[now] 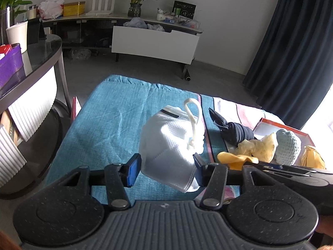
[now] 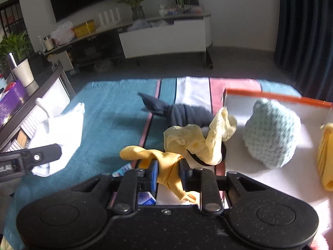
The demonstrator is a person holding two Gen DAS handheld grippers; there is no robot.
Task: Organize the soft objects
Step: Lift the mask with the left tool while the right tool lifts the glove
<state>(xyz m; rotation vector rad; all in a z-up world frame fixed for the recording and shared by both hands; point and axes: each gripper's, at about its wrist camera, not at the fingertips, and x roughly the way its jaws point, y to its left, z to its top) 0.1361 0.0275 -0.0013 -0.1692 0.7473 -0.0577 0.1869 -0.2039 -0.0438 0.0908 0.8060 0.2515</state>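
Observation:
My left gripper [image 1: 165,169] is shut on a white face mask [image 1: 170,145] and holds it above the teal cloth; the mask also shows in the right wrist view [image 2: 60,137]. My right gripper [image 2: 168,176] is shut on a yellow fabric piece [image 2: 166,162] at the near left edge of the orange-rimmed box [image 2: 270,95]. A pale yellow scrunchie [image 2: 199,141] hangs with it. In the box lie a light blue knitted ball [image 2: 272,133] and another yellow item [image 2: 325,156]. A dark navy sock roll [image 2: 183,112] lies on the cloth left of the box.
A striped teal, white and pink cloth [image 1: 116,120] covers the surface. A dark side table [image 1: 33,62] with a purple box stands at the left. A TV cabinet [image 1: 154,41] stands at the back, a navy curtain [image 1: 291,41] at the right.

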